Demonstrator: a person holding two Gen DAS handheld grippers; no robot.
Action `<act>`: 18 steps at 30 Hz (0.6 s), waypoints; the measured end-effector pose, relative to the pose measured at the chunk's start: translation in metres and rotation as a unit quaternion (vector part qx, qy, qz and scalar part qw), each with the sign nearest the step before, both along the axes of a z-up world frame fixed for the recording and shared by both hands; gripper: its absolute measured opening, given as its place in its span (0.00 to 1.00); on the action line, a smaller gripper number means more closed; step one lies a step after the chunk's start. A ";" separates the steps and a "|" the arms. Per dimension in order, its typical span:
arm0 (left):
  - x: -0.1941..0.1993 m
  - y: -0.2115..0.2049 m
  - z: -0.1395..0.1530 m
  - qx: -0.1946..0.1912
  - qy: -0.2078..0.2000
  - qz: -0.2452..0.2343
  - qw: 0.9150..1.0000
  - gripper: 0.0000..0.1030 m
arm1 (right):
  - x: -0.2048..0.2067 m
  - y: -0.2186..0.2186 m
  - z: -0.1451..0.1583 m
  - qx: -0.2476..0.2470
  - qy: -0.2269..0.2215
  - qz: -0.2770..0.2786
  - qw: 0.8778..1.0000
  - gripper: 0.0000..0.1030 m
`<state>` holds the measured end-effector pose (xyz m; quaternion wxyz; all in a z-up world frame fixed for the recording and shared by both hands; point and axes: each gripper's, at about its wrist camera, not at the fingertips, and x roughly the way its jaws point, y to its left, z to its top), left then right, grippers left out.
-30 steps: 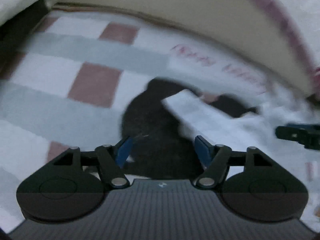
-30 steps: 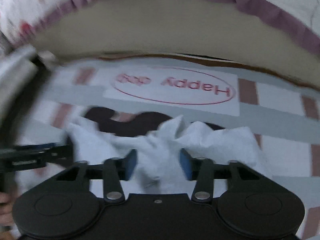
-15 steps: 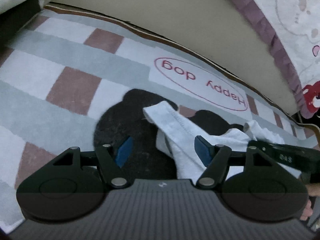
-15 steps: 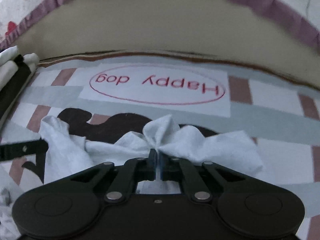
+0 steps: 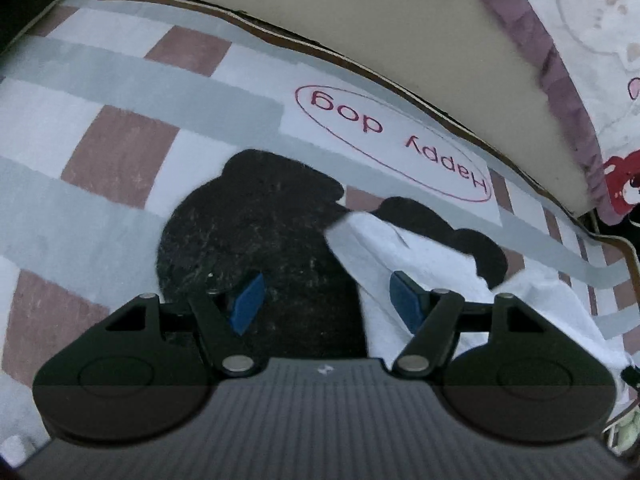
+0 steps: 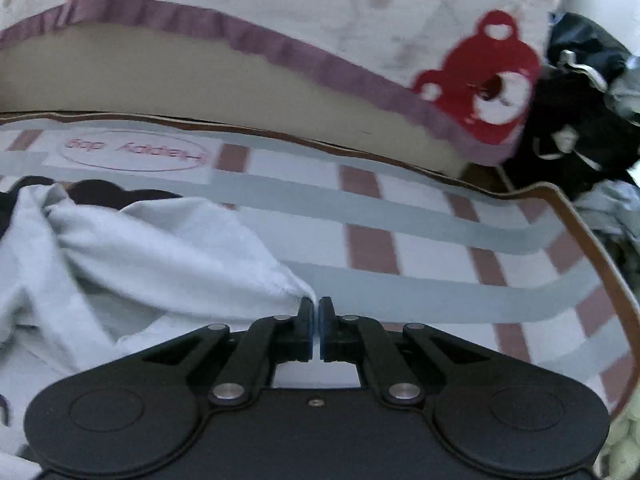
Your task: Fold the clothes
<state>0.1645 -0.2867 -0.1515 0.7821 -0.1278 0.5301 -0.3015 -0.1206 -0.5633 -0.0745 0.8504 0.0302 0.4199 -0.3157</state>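
Right gripper (image 6: pixel 315 320) fingers pinch the white garment (image 6: pixel 160 248) corner; left gripper (image 5: pixel 326 300) fingers spread wide, cloth edge by its right finger. Pull taut, flatten bunching.

From my left wrist view, the garment (image 5: pixel 432 264) lies on the rug (image 5: pixel 120 92) ahead and to the right of the left gripper (image 5: pixel 326 300), whose spread fingers sit over the dog silhouette (image 5: pixel 256 216) on the rug, with the lettered oval (image 5: pixel 394 152) farther ahead and the bed edge (image 5: pixel 400 36) behind that. From my right wrist view, the garment (image 6: pixel 152 248) spreads to the left of the right gripper (image 6: pixel 316 312), one corner pinched between its closed fingers. The rug (image 6: pixel 440 248) extends ahead and right, the bed edge (image 6: pixel 200 84) runs along its far side, and a pile of clothes (image 6: pixel 580 100) sits past its far right corner.
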 end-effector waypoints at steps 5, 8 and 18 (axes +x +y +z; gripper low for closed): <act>0.003 -0.007 -0.005 -0.041 0.033 -0.006 0.999 0.73 | -0.006 -0.017 0.018 -0.029 -0.046 -0.016 0.998 0.02; -0.004 -0.016 -0.007 -0.075 0.049 -0.044 0.995 0.70 | -0.003 -0.023 0.030 -0.032 -0.063 -0.002 0.998 0.02; -0.041 0.028 0.097 -0.008 -0.212 0.050 0.976 0.02 | -0.001 -0.028 0.070 -0.124 -0.079 0.026 0.989 0.02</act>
